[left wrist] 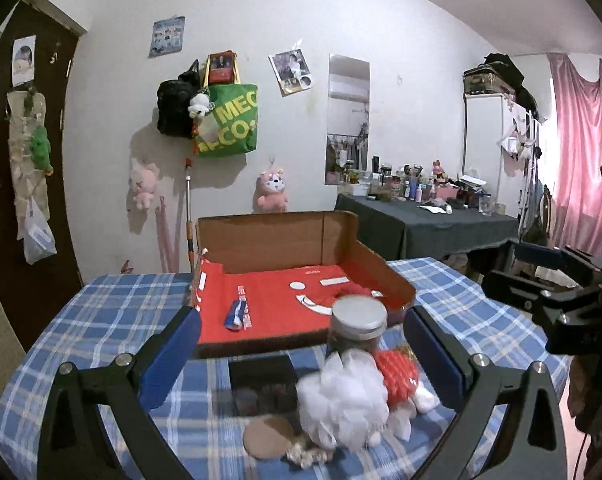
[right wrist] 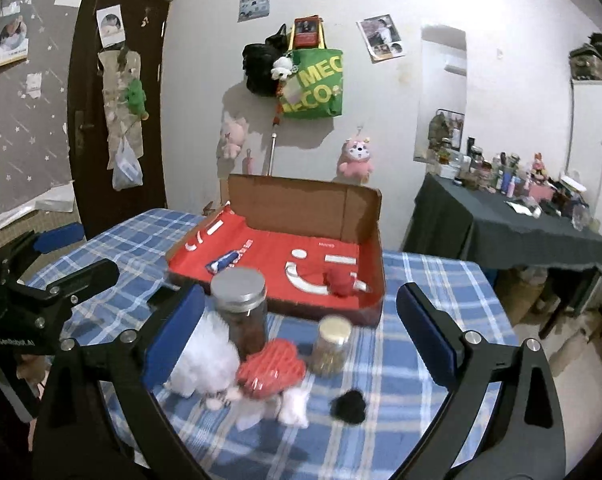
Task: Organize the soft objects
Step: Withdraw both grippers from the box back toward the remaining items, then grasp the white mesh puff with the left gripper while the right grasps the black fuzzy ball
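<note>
Left wrist view: the left tool (left wrist: pixel 301 356) is standing with its jaws spread wide and nothing between the blue pads (left wrist: pixel 173 356). The white mesh puff (left wrist: pixel 343 400) is lying on the checked surface (left wrist: pixel 101 320) just below and between the fingertips, apart from both pads. A red knitted soft item (left wrist: pixel 397 372) is touching the puff on its right side. A dark jar with a silver lid (left wrist: pixel 359 322) is standing just behind them, in front of the open cardboard box (left wrist: pixel 301 240).

Right wrist view: the right tool (right wrist: pixel 301 332) is also standing wide open, gripping nothing. The puff (right wrist: pixel 205 360) is lying just beside the left pad; whether they touch cannot be told. The red item (right wrist: pixel 271 372) is lying between the pads, clear of both.

Only the right view is showing a smaller jar with a gold lid (right wrist: pixel 333 344) and a black soft lump (right wrist: pixel 349 406) near the red item, plus a red soft piece (right wrist: pixel 341 282) inside the box. Only the left view is showing a round brown disc (left wrist: pixel 267 438) and a dark flat rectangle (left wrist: pixel 263 380) left of the puff.
</note>
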The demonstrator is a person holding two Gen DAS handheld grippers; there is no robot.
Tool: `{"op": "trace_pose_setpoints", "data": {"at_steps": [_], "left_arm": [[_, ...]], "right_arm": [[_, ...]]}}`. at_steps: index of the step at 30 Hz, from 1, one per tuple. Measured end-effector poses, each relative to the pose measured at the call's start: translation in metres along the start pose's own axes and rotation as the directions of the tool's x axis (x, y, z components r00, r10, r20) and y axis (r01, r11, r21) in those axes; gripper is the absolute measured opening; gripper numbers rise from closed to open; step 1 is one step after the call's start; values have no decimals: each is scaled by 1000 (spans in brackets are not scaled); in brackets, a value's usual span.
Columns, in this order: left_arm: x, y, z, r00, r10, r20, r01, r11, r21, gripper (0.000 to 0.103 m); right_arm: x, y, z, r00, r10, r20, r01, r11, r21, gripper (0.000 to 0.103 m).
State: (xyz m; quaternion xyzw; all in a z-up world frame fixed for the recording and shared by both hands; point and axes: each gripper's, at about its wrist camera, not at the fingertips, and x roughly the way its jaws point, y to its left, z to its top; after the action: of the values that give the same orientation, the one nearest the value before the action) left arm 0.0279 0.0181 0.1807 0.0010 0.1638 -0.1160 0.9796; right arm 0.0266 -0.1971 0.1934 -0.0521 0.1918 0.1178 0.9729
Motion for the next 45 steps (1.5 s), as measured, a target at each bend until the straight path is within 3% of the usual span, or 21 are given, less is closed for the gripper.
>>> {"op": "trace_pose_setpoints", "data": {"at_steps": [7, 16, 23, 35, 45], "left_arm": [[-3, -10, -38, 999, 39, -10, -40, 999, -26, 103], [22, -7, -80, 993, 25, -114, -31, 998, -55, 103], [35, -2, -105, 983, 32, -179, -46, 996, -74, 103], [41, 5, -114, 976, 50, -210, -71, 993, -95, 103], [61, 2, -93, 973, -20, -228, 1, 997, -83, 103]], "right_arm": [[-3, 11, -50, 999, -52, -9, 52, 998, 20, 98], [23, -1, -91, 992, -69, -102, 78, 993, 85, 98], [36, -1, -114, 983, -106, -148, 118, 990, 73, 98], [47, -5, -124, 978, -85, -189, 105, 990, 96, 98], [65, -17, -103, 979, 39, -201, -17, 994, 110, 98]]}}
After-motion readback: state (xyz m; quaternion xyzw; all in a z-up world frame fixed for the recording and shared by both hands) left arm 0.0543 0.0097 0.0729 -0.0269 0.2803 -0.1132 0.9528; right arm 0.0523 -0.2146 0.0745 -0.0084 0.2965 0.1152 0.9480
